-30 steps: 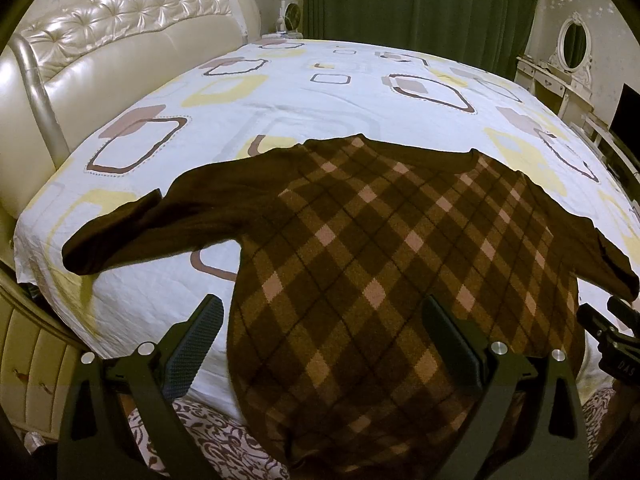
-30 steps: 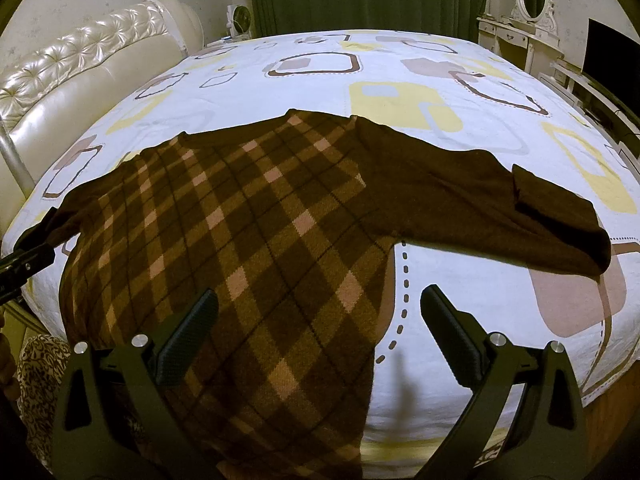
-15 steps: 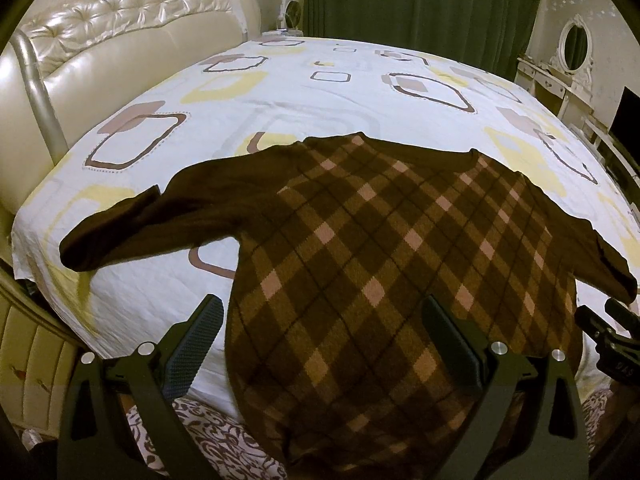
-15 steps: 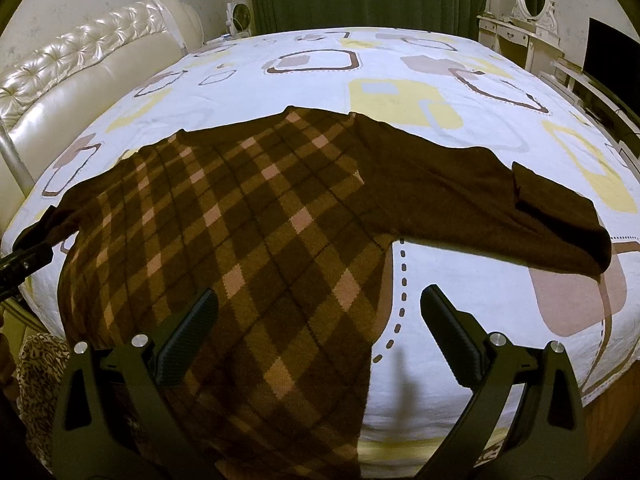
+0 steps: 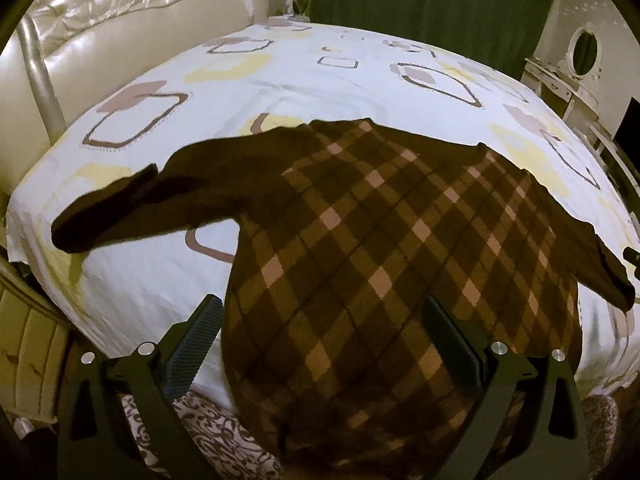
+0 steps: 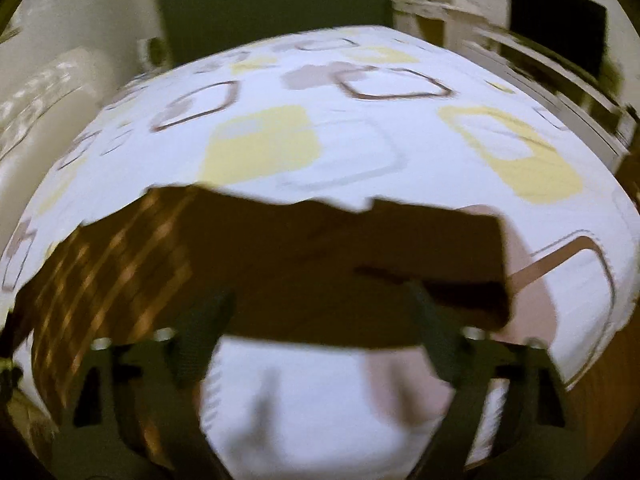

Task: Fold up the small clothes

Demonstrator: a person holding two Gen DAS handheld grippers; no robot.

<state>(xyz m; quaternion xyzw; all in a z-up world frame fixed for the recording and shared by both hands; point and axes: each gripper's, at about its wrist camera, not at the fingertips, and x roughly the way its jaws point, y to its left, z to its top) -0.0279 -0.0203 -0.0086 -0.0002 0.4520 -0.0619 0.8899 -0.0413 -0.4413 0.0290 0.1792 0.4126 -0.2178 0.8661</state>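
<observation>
A brown sweater [image 5: 360, 240] with a tan diamond pattern lies flat on the bed, both plain brown sleeves spread out. My left gripper [image 5: 320, 308] stands open over the hem, its fingers on either side of the lower body and not touching the cloth. The right wrist view is blurred. In it the sweater's right sleeve [image 6: 360, 248] runs across just beyond my right gripper [image 6: 320, 300]. That gripper's jaws are closing, still well apart, and I see no pad pressing on the sleeve. The patterned body [image 6: 120, 260] is at the left.
The bed sheet [image 5: 320, 92] is white with yellow and brown squares. A cream padded headboard [image 5: 120, 20] stands at the left, a green curtain [image 5: 420, 0] behind, a white dressing table [image 5: 580, 60] and a dark screen [image 6: 556, 40] at the right. The bed's near edge drops off below the grippers.
The right gripper has swung to the right, from over the sweater's body to over the right sleeve, and its fingers stand closer together. The left gripper and the sweater have stayed put.
</observation>
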